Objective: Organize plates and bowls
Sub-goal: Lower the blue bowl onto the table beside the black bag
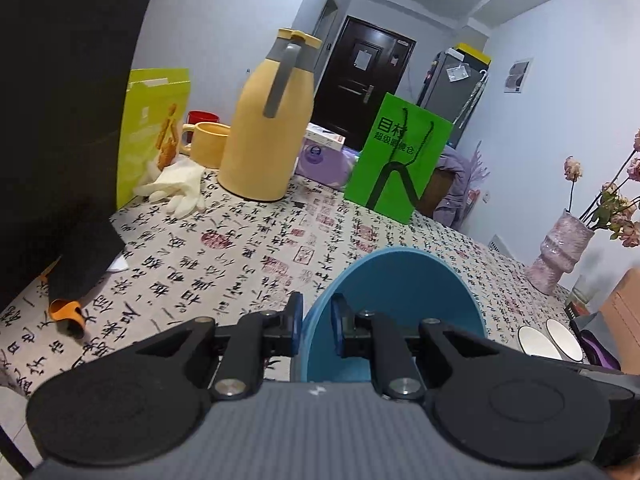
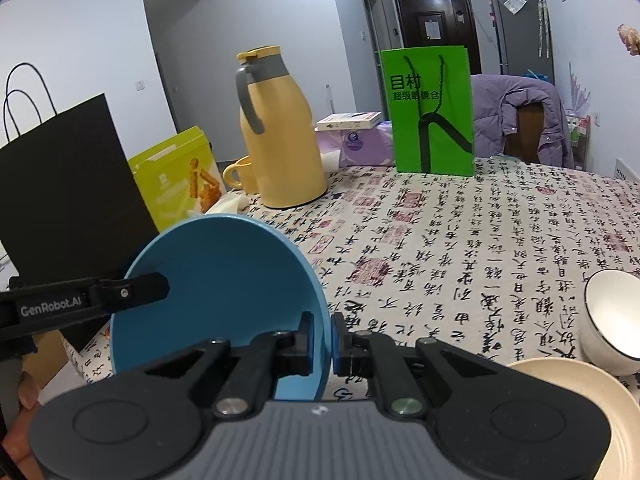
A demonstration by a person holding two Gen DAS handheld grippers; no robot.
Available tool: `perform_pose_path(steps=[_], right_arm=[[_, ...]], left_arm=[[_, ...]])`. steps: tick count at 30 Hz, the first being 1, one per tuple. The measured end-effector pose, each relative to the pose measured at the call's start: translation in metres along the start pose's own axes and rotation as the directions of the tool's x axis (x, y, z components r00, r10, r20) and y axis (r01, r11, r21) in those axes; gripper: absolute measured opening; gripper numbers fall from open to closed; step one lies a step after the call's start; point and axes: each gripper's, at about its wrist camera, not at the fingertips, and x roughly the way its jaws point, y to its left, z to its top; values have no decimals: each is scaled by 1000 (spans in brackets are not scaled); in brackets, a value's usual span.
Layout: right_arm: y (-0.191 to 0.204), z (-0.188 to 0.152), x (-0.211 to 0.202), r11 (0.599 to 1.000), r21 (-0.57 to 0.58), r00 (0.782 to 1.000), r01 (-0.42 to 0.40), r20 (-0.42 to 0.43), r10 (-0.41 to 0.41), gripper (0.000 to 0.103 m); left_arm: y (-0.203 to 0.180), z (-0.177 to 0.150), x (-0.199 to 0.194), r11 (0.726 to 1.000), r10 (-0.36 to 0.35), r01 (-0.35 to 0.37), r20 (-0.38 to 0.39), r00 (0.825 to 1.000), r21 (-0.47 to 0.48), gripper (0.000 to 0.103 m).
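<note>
A: While both grippers clamp the blue plate point(image 2: 216, 280), which stands on edge above the table, the right gripper point(image 2: 321, 338) pinches its near rim and the left gripper point(image 1: 314, 326) the opposite rim.

B: Where does it go?

A: Probably right of the blue plate: only the right wrist view shows the cream plate point(image 2: 576, 392) and white bowl point(image 2: 612, 320).

"GenRobot.AI" in white on the left gripper point(image 2: 162, 286) arm, "目村" with smaller characters beneath on the green bag point(image 2: 430, 112), black calligraphy and red seals across the tablecloth point(image 2: 460, 248)
</note>
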Motion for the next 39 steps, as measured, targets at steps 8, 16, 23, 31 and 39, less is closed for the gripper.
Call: perform_pose_path(steps=[8, 16, 23, 31, 39], right_arm=[[14, -5, 10, 999, -7, 999, -38, -39, 38, 8], [26, -10, 22, 998, -12, 994, -69, -83, 68, 8], [32, -14, 35, 997, -13, 989, -80, -128, 77, 8], [32, -16, 51, 997, -3, 983, -77, -165, 75, 8], [29, -16, 62, 997, 4, 983, -73, -169, 73, 8]], left_arm=[[18, -2, -6, 999, 37, -38, -16, 999, -27, 15], [33, -4, -9, 996, 73, -75, -39, 997, -41, 15], [42, -7, -5, 994, 93, -96, -58, 994, -44, 15], [50, -8, 8, 993, 104, -109, -87, 991, -55, 15], [56, -10, 19, 992, 98, -104, -98, 990, -67, 15]])
